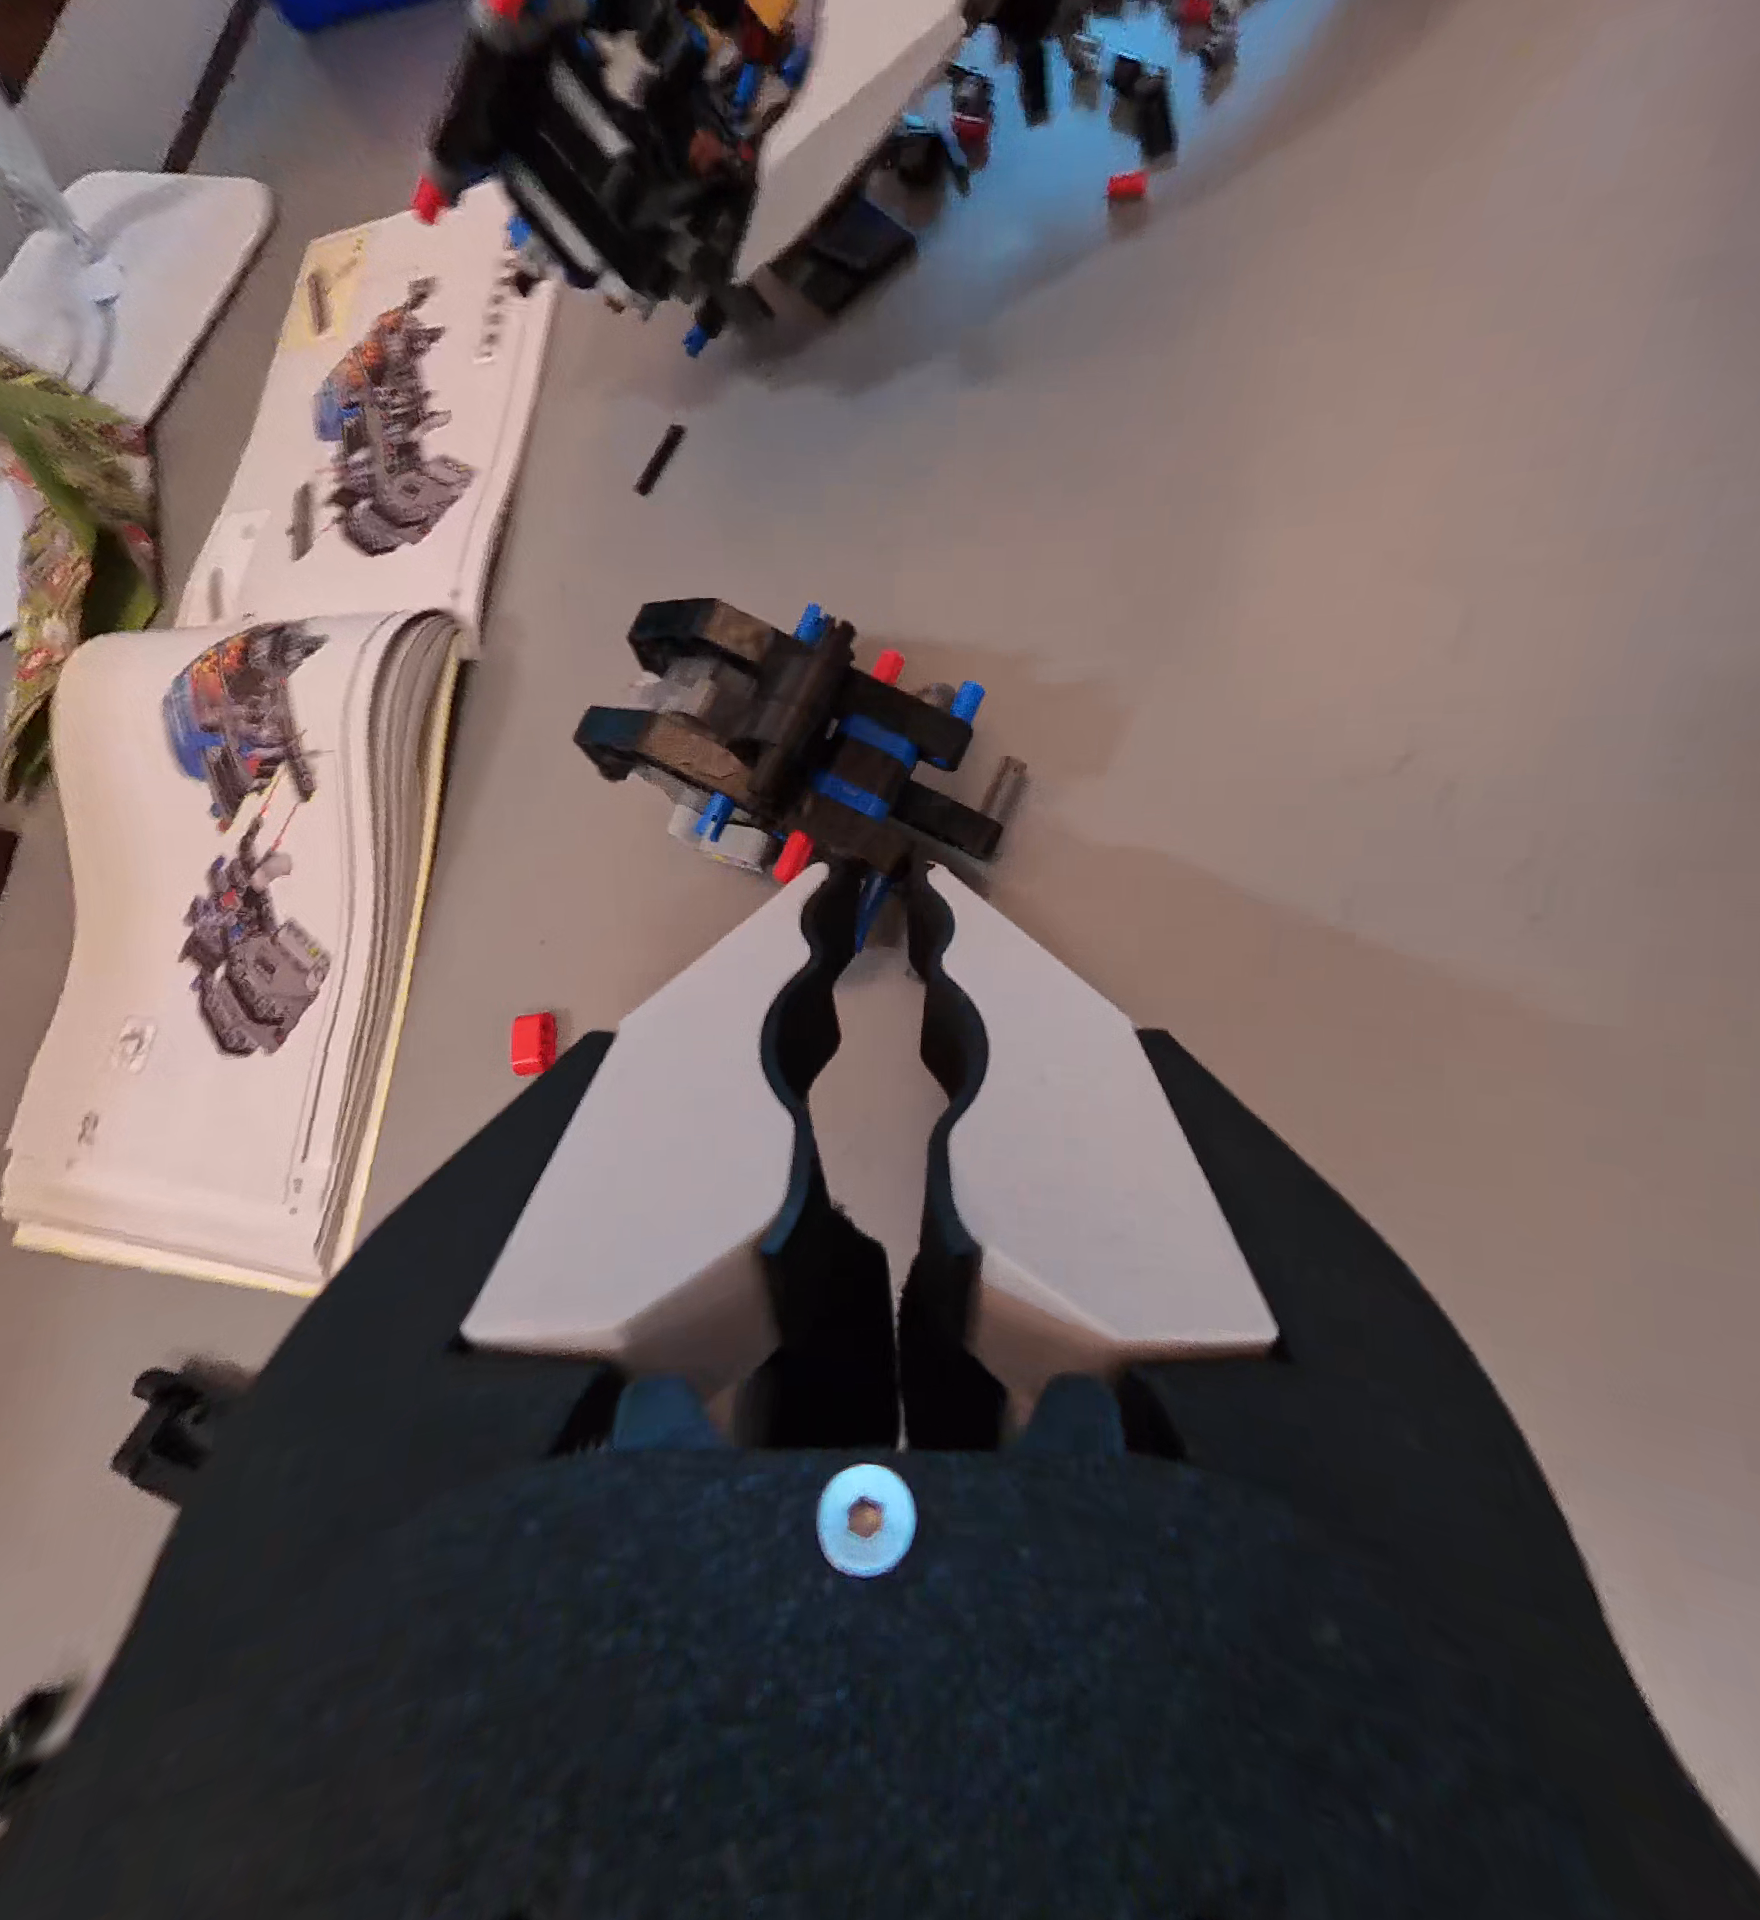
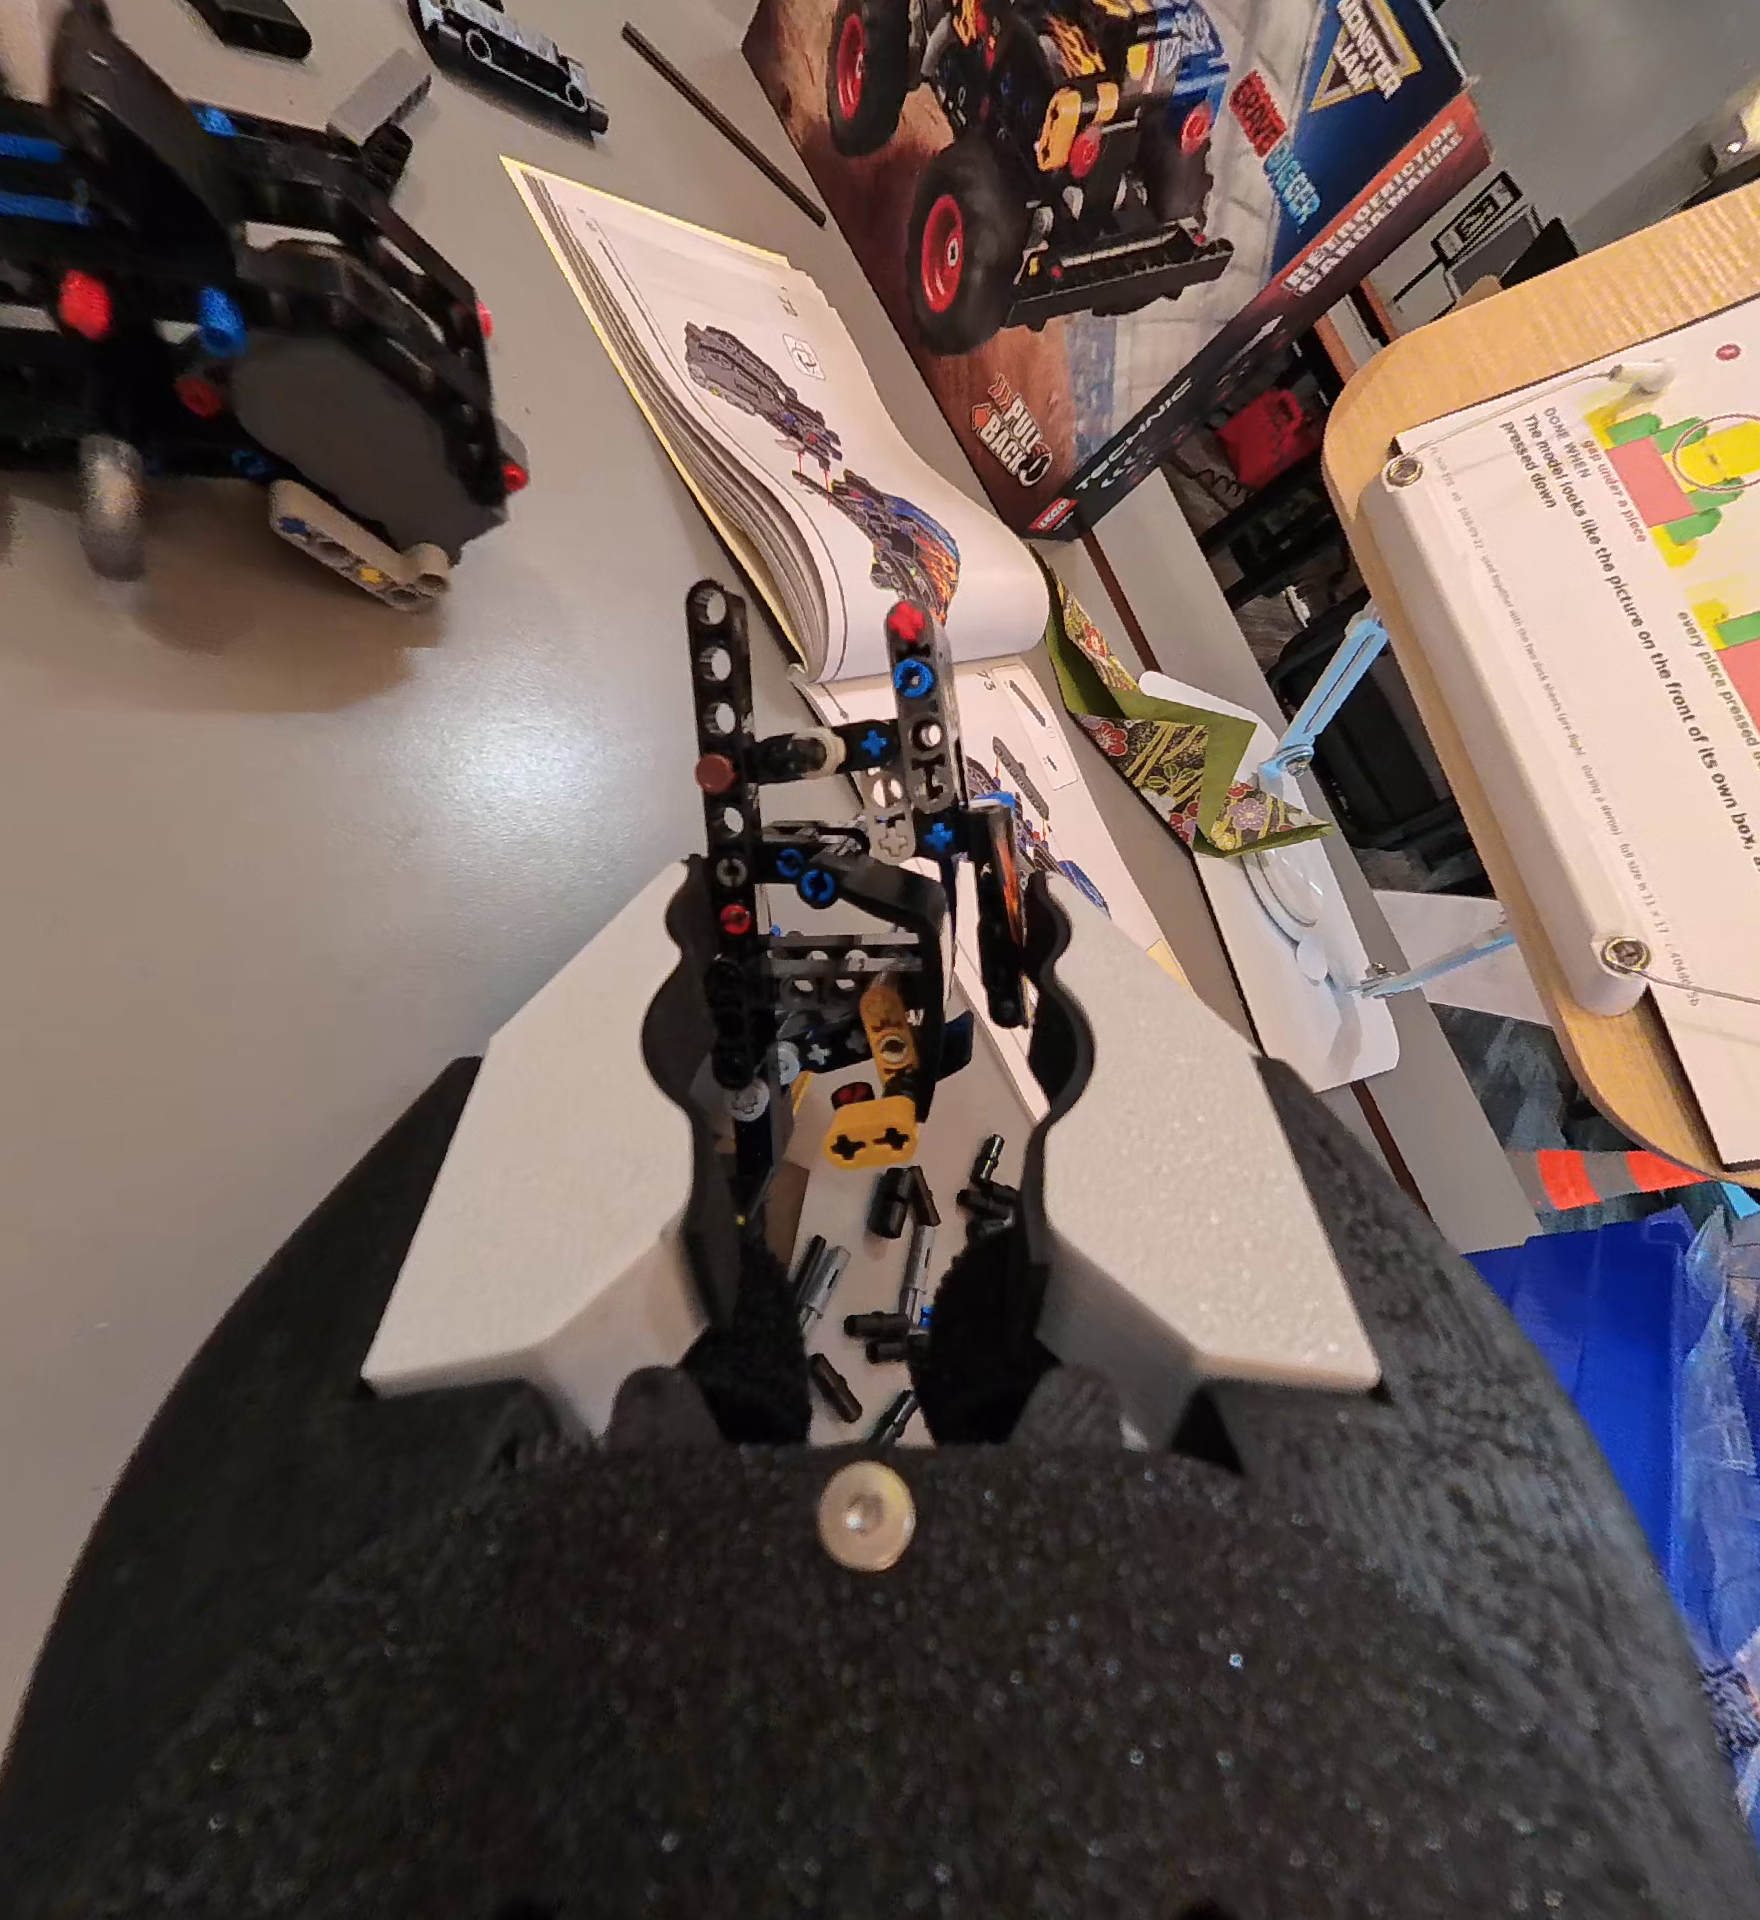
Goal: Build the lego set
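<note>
1. Left wrist view: left tool [image 1: 871,883] sat low over the counter [image 1: 1375,727], tips drawn close together and nipping the near end of a small black sub-assembly [image 1: 782,743]. Grip looked to be on a thin blue bit at that end; exact contact hard to tell.
2. Same view: sub-assy lay straight ahead of the tool, long axis running away and to the left, two curved black arms at the far end. Blue and red pins stuck out of both sides, grey block underneath. It rested on the counter or just off it; couldn't tell.
3. Same view: open instruction book [image 1: 263,894] lay to the left, stray red piece [image 1: 533,1042] near it. Blurred dark build [image 1: 616,156] hung at top, held by the other tool.
4. Right wrist view: right tool [image 2: 865,925] stood part spread, clamping a tall frame [image 2: 824,831] across its width. Frame pointed up and away along the fingers; black holed beam left, grey beam w/ red pin right, yellow connector low.
5. Same view: sub-assy [image 2: 201,343] was upper left, blurred. Judgement: mating turns on lining up frame w/ sub-assy pins. Loose pins [image 2: 897,1247] lay on counter below.
</note>
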Motion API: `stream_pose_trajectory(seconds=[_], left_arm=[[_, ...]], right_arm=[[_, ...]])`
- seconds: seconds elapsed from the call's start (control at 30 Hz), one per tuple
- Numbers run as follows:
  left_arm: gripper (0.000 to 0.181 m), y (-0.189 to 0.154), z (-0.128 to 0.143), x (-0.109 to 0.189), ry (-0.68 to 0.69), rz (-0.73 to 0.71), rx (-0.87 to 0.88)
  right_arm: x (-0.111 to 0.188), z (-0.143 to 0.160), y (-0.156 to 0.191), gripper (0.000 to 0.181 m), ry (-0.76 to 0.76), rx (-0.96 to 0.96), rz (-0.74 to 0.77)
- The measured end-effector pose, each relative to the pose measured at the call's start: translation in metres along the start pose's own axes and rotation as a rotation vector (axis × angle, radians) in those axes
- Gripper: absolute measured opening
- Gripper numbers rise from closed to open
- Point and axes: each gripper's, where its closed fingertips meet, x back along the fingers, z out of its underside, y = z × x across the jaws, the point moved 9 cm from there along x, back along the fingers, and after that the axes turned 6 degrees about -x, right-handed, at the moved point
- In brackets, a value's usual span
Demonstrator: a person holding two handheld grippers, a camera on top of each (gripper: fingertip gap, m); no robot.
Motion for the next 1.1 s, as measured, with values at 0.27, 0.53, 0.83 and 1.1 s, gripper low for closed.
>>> stream_pose_trajectory(seconds=[0.27,0.53,0.83,1.1], left_arm=[[0.005,-0.031,-0.026,0.004,0.091,-0.41,0.27],[0.005,-0.047,-0.042,-0.023,0.251,-0.709,0.398],[0.035,-0.046,-0.071,-0.061,0.209,-0.608,0.405],[0.047,-0.009,-0.054,0.022,-0.203,-0.026,0.175]], right_arm=[[0.001,-0.001,-0.002,0.059,-0.003,-0.002,0.008],[0.002,-0.003,0.001,0.059,-0.008,0.008,0.003],[0.007,-0.003,-0.004,0.059,-0.016,0.007,0.022],[0.008,-0.001,-0.006,0.059,-0.012,0.0,0.022]])
